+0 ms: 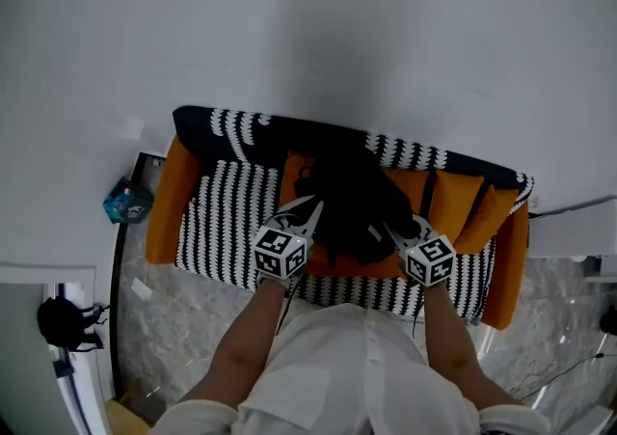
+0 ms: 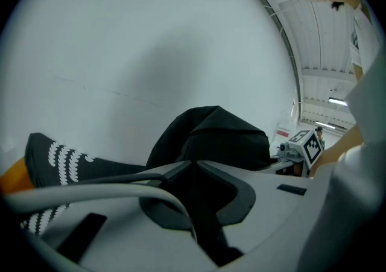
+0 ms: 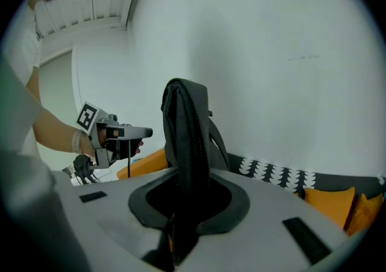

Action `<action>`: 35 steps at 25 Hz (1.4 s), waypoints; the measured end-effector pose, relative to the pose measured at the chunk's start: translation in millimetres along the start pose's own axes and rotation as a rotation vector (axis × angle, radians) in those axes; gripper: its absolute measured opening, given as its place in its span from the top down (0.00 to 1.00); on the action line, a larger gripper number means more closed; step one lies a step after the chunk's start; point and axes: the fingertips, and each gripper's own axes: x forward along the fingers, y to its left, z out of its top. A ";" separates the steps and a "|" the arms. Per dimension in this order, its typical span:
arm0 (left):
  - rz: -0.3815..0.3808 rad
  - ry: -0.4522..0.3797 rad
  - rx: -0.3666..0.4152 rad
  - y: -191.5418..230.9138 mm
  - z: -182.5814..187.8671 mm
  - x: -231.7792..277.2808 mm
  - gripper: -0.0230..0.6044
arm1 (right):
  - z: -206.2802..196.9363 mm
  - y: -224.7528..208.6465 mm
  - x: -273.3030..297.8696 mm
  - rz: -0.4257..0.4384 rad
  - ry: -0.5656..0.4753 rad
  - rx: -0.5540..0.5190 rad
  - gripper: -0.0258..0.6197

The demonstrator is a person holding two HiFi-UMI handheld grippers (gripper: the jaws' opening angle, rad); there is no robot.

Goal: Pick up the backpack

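- Backpack [image 1: 352, 202], black and soft, sits over the middle of the sofa [image 1: 222, 221], against the seat and the backrest; whether its bottom rests on the seat cannot be told.
- The backpack's inside does not show in any view, so nothing can be said of what it holds.
- The left gripper [image 2: 194, 165] is at the backpack's left side, above the sofa's front edge, its jaws closed together on a fold of the black fabric.
- The right gripper [image 3: 192, 180] is at the backpack's right side, also above the sofa's front edge, its jaws clamped on a thick upright band of the bag's black material, which rises straight out from between them.
- The two grippers are near each other, with the bulk of the bag between them.
- The sofa wears a black cover with white wavy stripes; its arms and frame are orange.
- Orange cushions [image 1: 453, 197] lean on the backrest at the sofa's right end, beside the backpack.
- A white wall [image 1: 308, 18] stands directly behind the sofa.
- A small teal object [image 1: 126, 202] lies just off the sofa's left arm.
- A dark bag [image 1: 60, 322] sits on the grey marbled floor [image 1: 183, 327], well apart from the sofa at its front left.
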 end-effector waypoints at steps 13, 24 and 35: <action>-0.076 0.104 0.117 1.3 -12.5 27.3 0.54 | -7.2 8.9 -6.7 0.005 0.027 -0.003 0.85; -0.175 0.216 0.200 -0.5 -22.4 54.6 0.38 | -8.6 11.8 -8.4 0.018 0.037 0.003 0.86; -0.237 0.268 0.240 6.4 -26.7 53.7 0.38 | -9.1 11.6 -7.3 0.039 0.044 0.004 0.86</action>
